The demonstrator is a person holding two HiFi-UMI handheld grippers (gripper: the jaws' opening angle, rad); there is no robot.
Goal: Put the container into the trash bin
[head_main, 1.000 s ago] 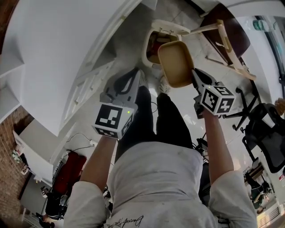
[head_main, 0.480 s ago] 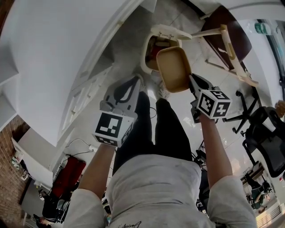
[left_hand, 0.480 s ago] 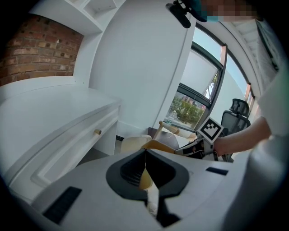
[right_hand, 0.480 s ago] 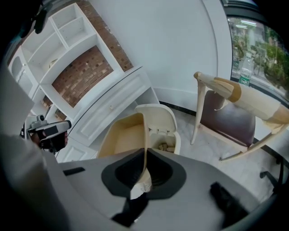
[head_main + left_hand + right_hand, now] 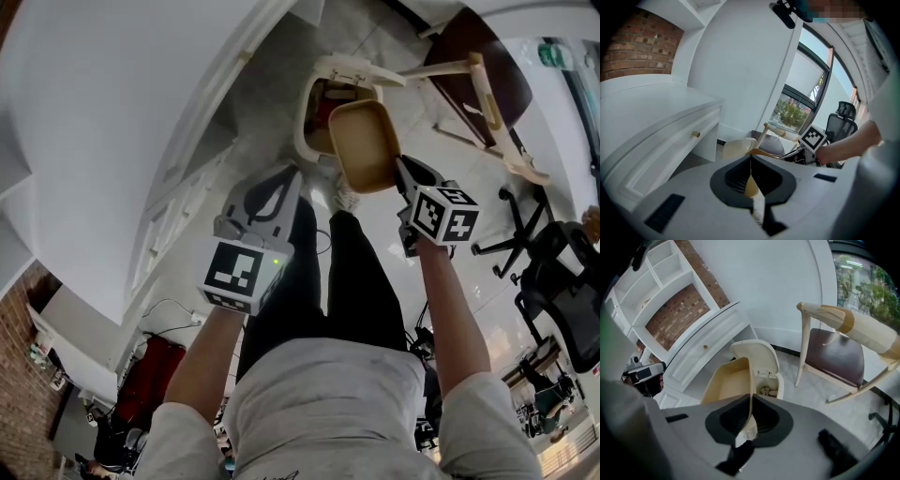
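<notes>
The right gripper [image 5: 403,172] pinches a thin wall of the empty, tan, round-cornered container [image 5: 364,145] over the cream trash bin [image 5: 307,112], which holds scraps, while the left gripper [image 5: 284,183] is pressed together on nothing.

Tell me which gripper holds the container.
The right gripper: it pinches the rim of the tan container by the open trash bin; the left gripper is shut on nothing.
</notes>
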